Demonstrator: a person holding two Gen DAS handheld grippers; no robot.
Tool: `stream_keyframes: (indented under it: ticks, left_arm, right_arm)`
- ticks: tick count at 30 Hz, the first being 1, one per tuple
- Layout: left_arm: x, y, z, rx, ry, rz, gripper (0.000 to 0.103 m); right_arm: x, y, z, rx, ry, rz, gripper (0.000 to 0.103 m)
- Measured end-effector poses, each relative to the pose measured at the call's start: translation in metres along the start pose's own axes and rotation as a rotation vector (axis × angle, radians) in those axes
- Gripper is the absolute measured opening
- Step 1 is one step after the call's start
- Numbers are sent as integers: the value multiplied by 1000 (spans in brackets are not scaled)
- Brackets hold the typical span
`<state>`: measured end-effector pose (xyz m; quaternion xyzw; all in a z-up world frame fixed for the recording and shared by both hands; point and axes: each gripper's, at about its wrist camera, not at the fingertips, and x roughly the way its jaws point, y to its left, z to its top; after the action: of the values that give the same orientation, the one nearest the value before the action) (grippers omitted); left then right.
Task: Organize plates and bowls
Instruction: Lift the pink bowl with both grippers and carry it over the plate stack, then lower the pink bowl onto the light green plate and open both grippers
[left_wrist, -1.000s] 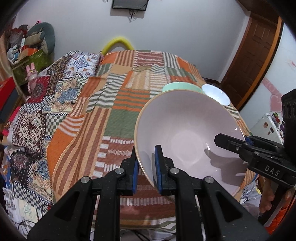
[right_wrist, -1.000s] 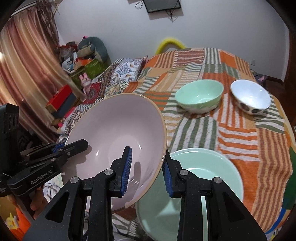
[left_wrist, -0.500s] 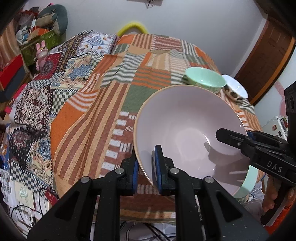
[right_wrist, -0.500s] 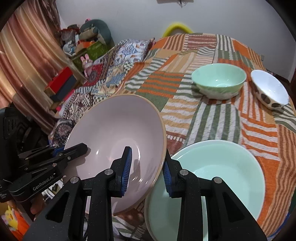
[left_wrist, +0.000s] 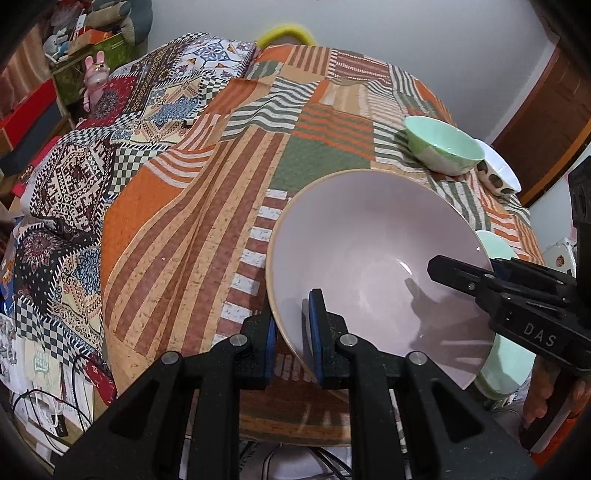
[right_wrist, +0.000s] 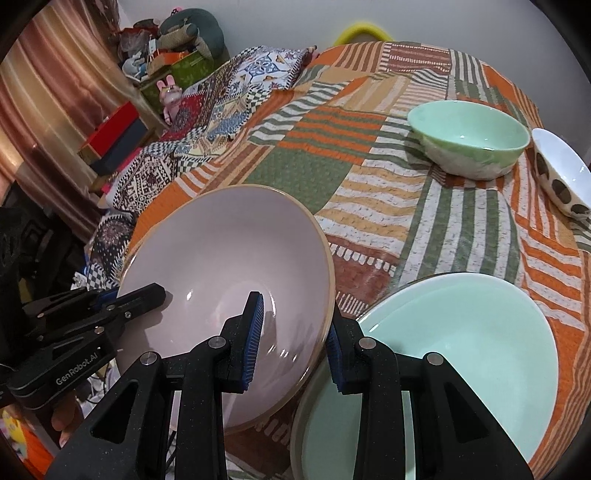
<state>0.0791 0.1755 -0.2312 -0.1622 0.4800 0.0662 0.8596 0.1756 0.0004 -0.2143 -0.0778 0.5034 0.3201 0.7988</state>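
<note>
A large pink bowl (left_wrist: 373, 251) with a tan rim is held tilted above the table's near edge; it also shows in the right wrist view (right_wrist: 225, 266). My left gripper (left_wrist: 291, 328) is shut on its left rim. My right gripper (right_wrist: 293, 332) is shut on its right rim. A big mint-green plate (right_wrist: 461, 350) lies on the table just right of and below the bowl. A small green bowl (right_wrist: 469, 136) and a white spotted bowl (right_wrist: 561, 173) stand at the far right.
The round table (left_wrist: 207, 206) wears a striped patchwork cloth. A bed with patterned quilts (left_wrist: 74, 166) lies to the left. Boxes and toys (right_wrist: 162, 74) crowd the far left corner. A wooden door (left_wrist: 546, 122) is at the right.
Both grippers have carried the pink bowl lower and toward the table's near edge. The green plate now shows more fully beside it.
</note>
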Motion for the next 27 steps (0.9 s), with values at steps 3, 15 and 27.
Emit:
stream_keyframes:
  ticks: [3,15,27]
  left_arm:
    - [6,4,-1,-11,15,1,15]
    - [13,8,-6,-46,34,-19,15]
    - [-9,-4,-5,-13,-25,52,33]
  right_arm:
    - [6,2,-1,-10,13,-2,29]
    - [13,2,-1,-24,23,0,31]
    - [-15,-5,-6,-22,-34,14,38]
